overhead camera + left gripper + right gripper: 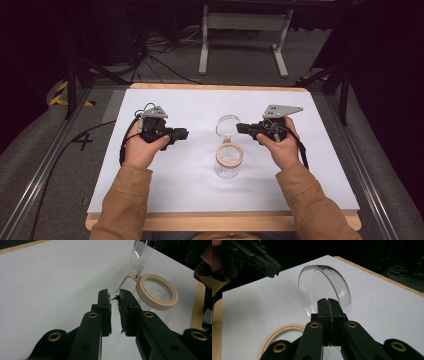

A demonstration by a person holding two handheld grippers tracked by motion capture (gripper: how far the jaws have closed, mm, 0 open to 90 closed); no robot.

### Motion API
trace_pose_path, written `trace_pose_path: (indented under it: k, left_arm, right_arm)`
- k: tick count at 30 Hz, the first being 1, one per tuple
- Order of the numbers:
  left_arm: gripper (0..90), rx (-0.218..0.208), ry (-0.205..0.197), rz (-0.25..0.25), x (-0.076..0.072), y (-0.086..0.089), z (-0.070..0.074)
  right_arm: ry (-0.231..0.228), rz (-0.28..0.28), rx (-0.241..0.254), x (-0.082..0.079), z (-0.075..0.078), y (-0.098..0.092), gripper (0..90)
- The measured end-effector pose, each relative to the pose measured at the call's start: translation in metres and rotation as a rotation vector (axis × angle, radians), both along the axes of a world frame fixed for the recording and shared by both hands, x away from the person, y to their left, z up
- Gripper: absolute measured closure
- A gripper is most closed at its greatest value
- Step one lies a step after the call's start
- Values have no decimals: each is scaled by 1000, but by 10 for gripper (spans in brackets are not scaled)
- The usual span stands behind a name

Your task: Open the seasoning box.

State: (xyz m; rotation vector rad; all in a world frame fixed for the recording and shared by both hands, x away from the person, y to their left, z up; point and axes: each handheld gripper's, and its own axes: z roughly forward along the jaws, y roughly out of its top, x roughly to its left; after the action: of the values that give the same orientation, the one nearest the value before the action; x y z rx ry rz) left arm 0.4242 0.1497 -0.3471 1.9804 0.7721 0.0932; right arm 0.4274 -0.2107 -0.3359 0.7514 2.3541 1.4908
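Note:
A clear glass jar [227, 167] with a beige rim ring [229, 155] stands at the middle of the white table [175, 190]. Its round clear lid [227, 125] is swung up on its hinge and stands nearly upright behind the ring. My right gripper [238, 128] is shut, its tips right at the lid [322, 287], nothing visibly between them. My left gripper [186, 134] hovers left of the jar, pointing at it, jaws a narrow gap apart and empty. In the left gripper view the ring [160, 307], a beige latch arm [123, 283] and the lid [141, 255] lie ahead of the left gripper [113, 293].
The table's wooden edge [220, 220] runs along the near side. Metal rails [45, 170] flank the table. A white stand [245, 30] and cables [160, 55] lie on the floor beyond the far edge.

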Motion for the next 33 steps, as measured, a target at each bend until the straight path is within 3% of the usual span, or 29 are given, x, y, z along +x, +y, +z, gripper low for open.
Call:
trace_pose_path:
  k: [11,18,23,28,33]
  left_arm:
    - [747,3,10,-3,-1,4,2]
    - [681,28,10,10,-7,12,5]
    - [653,51,25,34,-12,19,4]
    - [630,69,31,63,-16,30,2]
    - [608,88,59,86,-17,38,-1]
  right_arm:
    - [-27,11,-14,-9,8,-5,900]
    - [-34,3,-48,-20,14,-22,869]
    - [-20,-39,-53,-23,14,-42,816]
    - [22,-100,-21,-21,9,-70,740]
    - [43,-173,-47,-19,3,-95,710]
